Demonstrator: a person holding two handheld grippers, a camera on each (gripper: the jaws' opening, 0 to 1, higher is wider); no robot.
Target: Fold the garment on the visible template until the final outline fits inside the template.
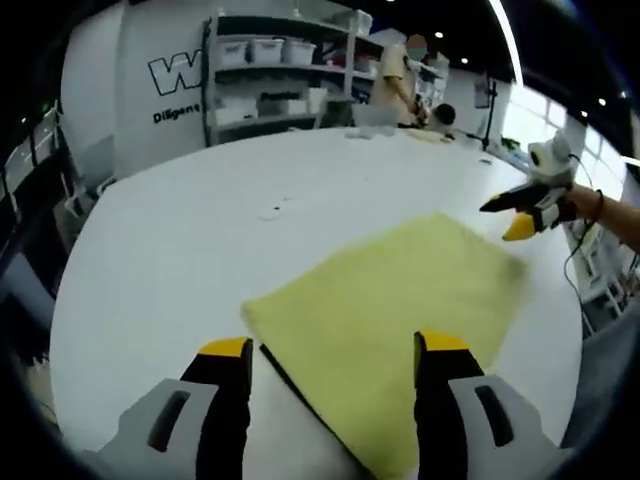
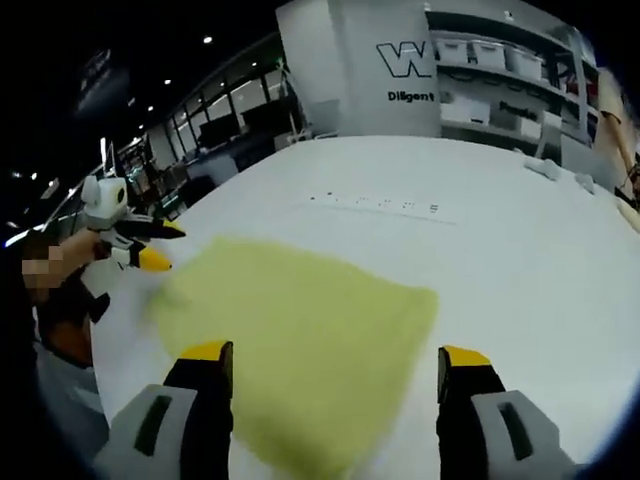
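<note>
A pale yellow garment (image 1: 400, 295) lies folded flat in a rough rectangle on the white table (image 1: 200, 230). A dark template line (image 1: 300, 395) shows along its near edge. My left gripper (image 1: 333, 350) hovers open over the garment's near corner, holding nothing. At the garment's far right, a hand holds the right gripper (image 1: 520, 212), its jaws apart. In the right gripper view the same garment (image 2: 300, 330) lies below my right gripper (image 2: 333, 355), which is open and holds nothing. The left gripper (image 2: 158, 245) stands open at the cloth's left edge.
Shelves with white bins (image 1: 270, 60) and a wall with lettering stand beyond the table. A person (image 1: 400, 70) works at the far end near small items (image 1: 430, 132). A row of small marks (image 2: 380, 205) lies on the tabletop past the garment.
</note>
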